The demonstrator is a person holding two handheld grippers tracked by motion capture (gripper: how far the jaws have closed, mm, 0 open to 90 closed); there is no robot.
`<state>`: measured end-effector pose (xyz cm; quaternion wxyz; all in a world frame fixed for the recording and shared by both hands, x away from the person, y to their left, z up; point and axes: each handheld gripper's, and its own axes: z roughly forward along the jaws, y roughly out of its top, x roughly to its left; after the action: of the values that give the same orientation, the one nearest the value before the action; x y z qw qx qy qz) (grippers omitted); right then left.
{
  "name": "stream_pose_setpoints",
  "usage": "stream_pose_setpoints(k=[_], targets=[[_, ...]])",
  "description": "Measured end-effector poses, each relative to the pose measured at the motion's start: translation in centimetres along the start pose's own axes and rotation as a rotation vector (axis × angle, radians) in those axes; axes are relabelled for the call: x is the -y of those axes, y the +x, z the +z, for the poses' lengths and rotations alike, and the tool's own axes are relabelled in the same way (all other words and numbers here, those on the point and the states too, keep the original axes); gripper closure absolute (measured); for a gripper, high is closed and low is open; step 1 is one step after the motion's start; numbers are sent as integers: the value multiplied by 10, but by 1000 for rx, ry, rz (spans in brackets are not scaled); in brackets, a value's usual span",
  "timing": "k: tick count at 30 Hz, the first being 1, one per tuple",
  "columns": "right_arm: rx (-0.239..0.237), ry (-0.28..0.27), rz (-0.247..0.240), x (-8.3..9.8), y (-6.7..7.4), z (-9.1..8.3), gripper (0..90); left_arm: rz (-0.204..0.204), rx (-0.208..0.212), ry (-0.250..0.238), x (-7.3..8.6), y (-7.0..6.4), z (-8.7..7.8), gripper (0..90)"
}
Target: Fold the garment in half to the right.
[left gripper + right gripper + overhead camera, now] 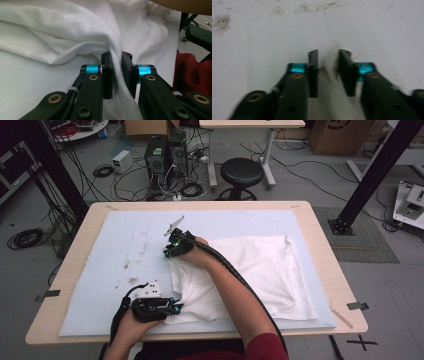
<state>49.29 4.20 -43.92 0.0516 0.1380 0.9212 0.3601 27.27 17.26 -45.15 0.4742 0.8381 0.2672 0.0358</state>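
Observation:
A white cloth (250, 270) lies rumpled on the right half of a pale blue mat (120, 230). My left gripper (177, 309) is at the cloth's near left corner. In the left gripper view its jaws (116, 56) are shut on a fold of the cloth (62, 32). My right gripper (167, 251) reaches across to the cloth's far left corner, low over the mat. In the right gripper view a strip of the cloth (332, 87) runs between its jaws (327, 53), which press on it.
The mat covers a wooden table (320, 230) and has dark stains (132, 280) on its left part. Behind the table stand a black stool (241, 172), computer towers (165, 152) and loose cables on the floor. A black frame post (380, 170) rises at the right.

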Motion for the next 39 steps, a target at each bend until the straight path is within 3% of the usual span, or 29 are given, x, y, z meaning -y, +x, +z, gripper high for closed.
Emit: stream_pose_setpoints(k=[1,4,7,11,16,20,30,36,39], targets=[[14,0,-23,0,0,0,856,0,2,1,0,0,0,806],[26,6,-24,-2,1,0,872,2,9,-2,0,0,-1,807],[32,-2,-1,-4,2,0,878,-4,13,-3,0,1,-2,809],[33,-38,14,-10,3,-2,879,-8,16,-4,1,2,-7,811],[30,-131,45,-28,7,-12,879,-15,-2,-19,-1,3,-25,811],[24,-170,31,-32,9,-23,879,-2,5,-40,-4,-1,-30,811],[33,-280,81,-6,-8,-80,878,31,49,-67,-18,-13,-20,811],[57,-345,123,14,-21,-119,878,78,97,-78,-46,-23,-5,810],[78,-376,138,24,-26,-140,878,116,122,-60,-63,-28,7,810]])
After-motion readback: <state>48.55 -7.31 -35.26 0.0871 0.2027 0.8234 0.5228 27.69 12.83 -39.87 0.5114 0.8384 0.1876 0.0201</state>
